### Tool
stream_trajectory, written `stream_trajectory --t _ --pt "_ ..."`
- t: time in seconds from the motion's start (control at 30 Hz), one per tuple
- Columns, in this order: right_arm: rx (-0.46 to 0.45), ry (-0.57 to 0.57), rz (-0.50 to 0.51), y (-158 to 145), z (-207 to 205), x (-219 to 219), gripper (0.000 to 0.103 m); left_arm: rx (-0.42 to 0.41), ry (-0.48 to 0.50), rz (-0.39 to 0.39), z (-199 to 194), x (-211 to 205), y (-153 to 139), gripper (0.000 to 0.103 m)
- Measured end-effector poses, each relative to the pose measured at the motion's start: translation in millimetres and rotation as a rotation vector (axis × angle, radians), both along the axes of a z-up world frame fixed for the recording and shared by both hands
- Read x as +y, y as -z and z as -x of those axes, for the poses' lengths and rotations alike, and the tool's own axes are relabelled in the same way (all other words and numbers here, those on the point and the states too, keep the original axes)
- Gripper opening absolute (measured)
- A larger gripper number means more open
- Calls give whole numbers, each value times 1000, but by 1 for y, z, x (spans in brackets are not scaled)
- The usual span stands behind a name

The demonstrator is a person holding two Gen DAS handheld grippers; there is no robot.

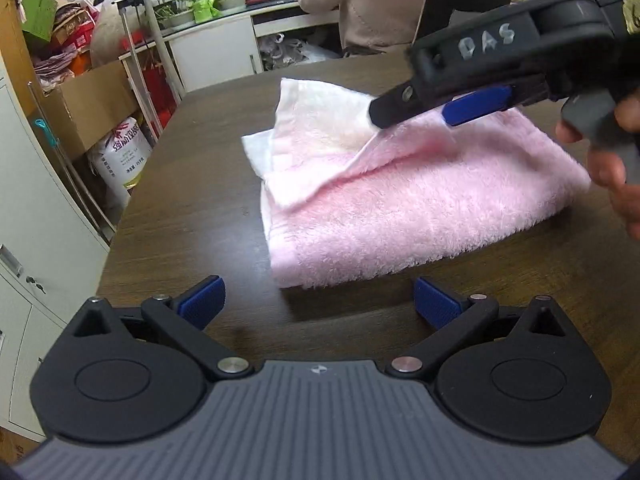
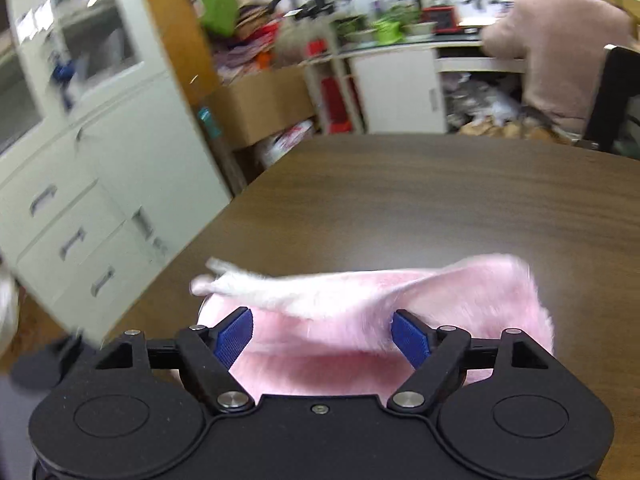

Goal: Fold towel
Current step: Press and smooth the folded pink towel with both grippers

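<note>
two grippers are working a pink towel (image 1: 400, 208) lying mid-frame on the table (image 1: 180, 200). left gripper (image 1: 318, 304) is waiting wide apart, holding nothing. right gripper (image 2: 322, 338) is spreading wide over the top layer; it should be flattening the loose flap squarely.

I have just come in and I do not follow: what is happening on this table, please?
A person is folding a pink towel on a brown table, holding tongs in each hand. The towel lies already doubled over, with a pale flap on top not yet flat. The right tongs are over the towel, open, with cloth between the pads, so far as the blurred view shows. The left tongs are open and hold nothing, just short of the towel's near edge.
</note>
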State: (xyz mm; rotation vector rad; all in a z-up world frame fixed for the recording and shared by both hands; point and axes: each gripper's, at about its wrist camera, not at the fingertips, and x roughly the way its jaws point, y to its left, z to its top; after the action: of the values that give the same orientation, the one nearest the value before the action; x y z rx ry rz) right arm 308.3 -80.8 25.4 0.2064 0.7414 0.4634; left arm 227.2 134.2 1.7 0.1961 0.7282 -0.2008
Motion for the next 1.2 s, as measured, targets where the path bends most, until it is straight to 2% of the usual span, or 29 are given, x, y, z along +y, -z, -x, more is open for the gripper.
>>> stream_trajectory --t 0.1,0.2,0.27,0.4,0.6,0.7,0.77,0.9,1.07,1.1,1.2 --pt "23 -9 -46 -1 3 -9 75 -38 9 69 7 4 -13 103" --pt "-32 -49 -7 -7 18 -8 75 -73 -8 59 3 5 -15 103" --pt "-64 -77 19 -11 26 -6 75 -58 -24 60 -5 4 -10 103" --pt "50 -197 -127 -5 27 -4 87 -20 -30 41 -12 4 3 103" --pt "164 -166 -245 16 -6 18 87 52 -85 125 -27 23 8 103" --pt "164 -125 -311 18 -21 20 87 66 -69 102 -27 22 12 103" --pt "141 -108 -311 16 -29 22 87 64 -61 87 -25 22 13 103" --pt "77 -76 -206 8 -44 30 87 45 -61 80 -18 25 11 103" --pt "-100 -112 24 -10 -7 27 87 -36 -77 160 -16 29 -12 103" --pt "-151 -90 100 -14 5 21 87 -56 -84 173 -19 29 -18 103" --pt "-180 -6 193 -15 26 -3 87 -75 -108 165 -40 15 -23 103"
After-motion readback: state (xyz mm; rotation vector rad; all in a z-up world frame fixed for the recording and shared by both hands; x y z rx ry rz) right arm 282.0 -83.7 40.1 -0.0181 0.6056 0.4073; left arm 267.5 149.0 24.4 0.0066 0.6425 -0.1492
